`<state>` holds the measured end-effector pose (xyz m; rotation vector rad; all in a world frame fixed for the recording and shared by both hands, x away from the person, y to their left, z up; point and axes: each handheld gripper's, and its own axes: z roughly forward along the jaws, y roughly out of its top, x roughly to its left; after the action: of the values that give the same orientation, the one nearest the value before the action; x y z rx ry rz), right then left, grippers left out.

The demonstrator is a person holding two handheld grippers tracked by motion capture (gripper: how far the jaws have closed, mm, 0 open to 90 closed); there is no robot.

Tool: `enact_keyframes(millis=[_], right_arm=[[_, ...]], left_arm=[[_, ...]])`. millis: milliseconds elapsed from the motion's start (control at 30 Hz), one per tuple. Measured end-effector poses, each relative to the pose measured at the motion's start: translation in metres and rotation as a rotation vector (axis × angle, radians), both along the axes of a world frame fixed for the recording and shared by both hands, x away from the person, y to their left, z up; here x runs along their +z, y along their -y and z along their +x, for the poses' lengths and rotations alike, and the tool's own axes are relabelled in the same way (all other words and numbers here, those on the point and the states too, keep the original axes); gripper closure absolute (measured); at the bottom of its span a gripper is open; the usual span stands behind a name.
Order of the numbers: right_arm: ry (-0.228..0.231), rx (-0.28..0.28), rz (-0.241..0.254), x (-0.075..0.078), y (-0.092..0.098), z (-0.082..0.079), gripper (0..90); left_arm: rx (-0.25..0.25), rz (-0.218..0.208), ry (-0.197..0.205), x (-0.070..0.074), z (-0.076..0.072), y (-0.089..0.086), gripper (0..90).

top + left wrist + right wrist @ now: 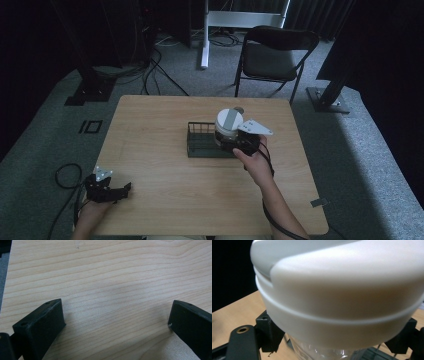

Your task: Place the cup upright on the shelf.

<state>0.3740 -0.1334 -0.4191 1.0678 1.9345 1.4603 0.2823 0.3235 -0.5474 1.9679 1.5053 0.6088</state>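
Note:
A clear shaker bottle (pixel 228 125) with a white lid and grey flip cap stands upright at the right end of a black wire basket (pixel 197 149) in the middle of the table. My right gripper (pixel 231 142) is shut on the bottle's body just under the lid. In the right gripper view the white lid (pixel 337 297) looms close, with a black jaw on each side of the clear body below it. Whether the bottle's base rests on the basket floor is hidden. My left gripper (pixel 124 189) lies open at the table's near left corner, its jaws (pixel 116 315) wide apart over bare wood.
The wooden table (pixel 165 185) has bare room left of and in front of the basket. A black folding chair (pixel 275 52) stands beyond the far edge. Cables (pixel 65 175) trail on the grey carpet at the left.

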Motion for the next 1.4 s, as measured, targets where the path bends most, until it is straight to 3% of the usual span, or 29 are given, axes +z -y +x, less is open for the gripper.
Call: enact_keyframes(millis=[300, 500, 867, 1100, 1400], right_arm=[[-0.024, -0.14, -0.036, -0.003, -0.01, 0.02, 18.4], [-0.029, -0.207, -0.114, -0.01, -0.018, 0.029, 18.4], [-0.083, -0.327, -0.104, -0.026, -0.04, 0.036, 18.4], [-0.109, -0.348, -0.121, -0.034, -0.052, 0.041, 18.4], [-0.148, -0.34, -0.133, -0.041, -0.053, 0.046, 18.4]], left_arm=[[0.0, 0.0, 0.0, 0.0, 0.0, 0.0, 0.6], [0.0, 0.0, 0.0, 0.0, 0.0, 0.0, 0.6], [0.0, 0.0, 0.0, 0.0, 0.0, 0.0, 0.6], [-0.004, 0.0, 0.0, 0.0, 0.0, 0.0, 0.6], [-0.004, 0.0, 0.0, 0.0, 0.0, 0.0, 0.6]])
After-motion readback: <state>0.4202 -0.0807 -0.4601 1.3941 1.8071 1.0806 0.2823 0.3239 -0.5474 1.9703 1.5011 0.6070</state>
